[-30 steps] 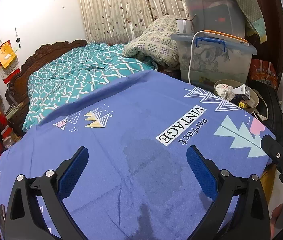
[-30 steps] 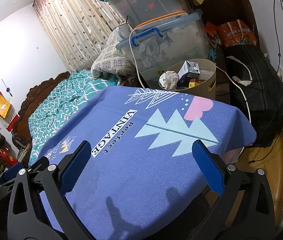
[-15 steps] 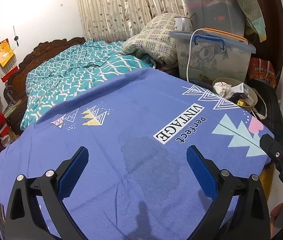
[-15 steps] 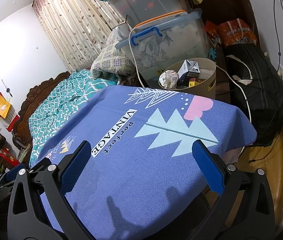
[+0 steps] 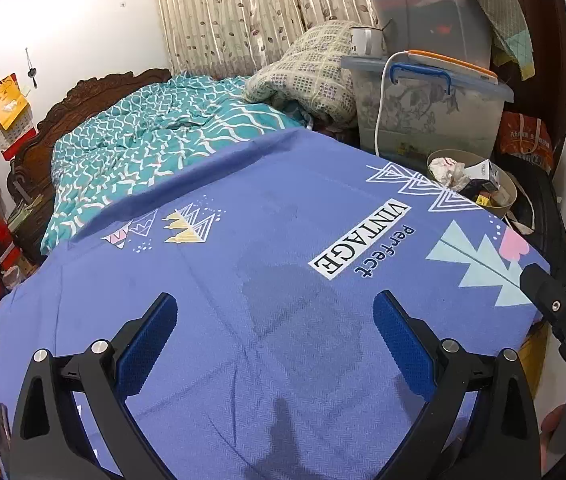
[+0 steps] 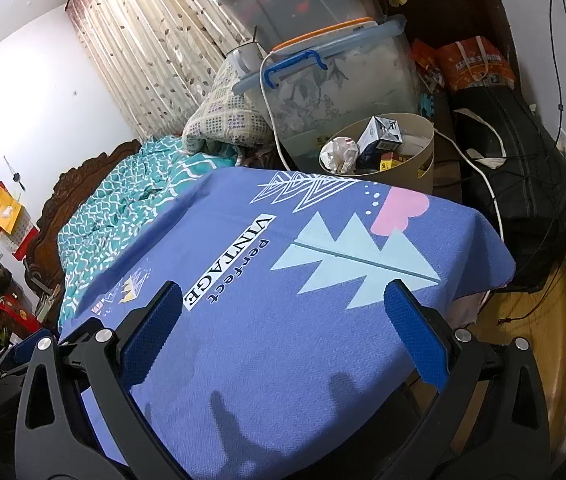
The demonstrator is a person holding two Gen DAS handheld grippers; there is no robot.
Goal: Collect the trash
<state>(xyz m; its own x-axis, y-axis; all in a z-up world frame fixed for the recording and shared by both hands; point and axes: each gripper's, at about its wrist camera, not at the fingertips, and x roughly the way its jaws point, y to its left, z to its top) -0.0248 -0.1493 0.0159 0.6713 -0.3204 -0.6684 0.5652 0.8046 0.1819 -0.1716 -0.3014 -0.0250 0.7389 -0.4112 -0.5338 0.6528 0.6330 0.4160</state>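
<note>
Two grippers, both wide open and holding nothing.

The left gripper sits low in its own view, with one blue pad at 8 o'clock and the other blue pad at 4 o'clock, far apart. Its black fingers point forward and up. The right gripper looks the same in its own view, pads spread wide at 8 and 4 o'clock. In the left view, the black tip of the right gripper pokes in at 4 o'clock. A bit of a hand shows at 5 o'clock. In the right view, the left gripper peeks in at 8 o'clock.
</note>
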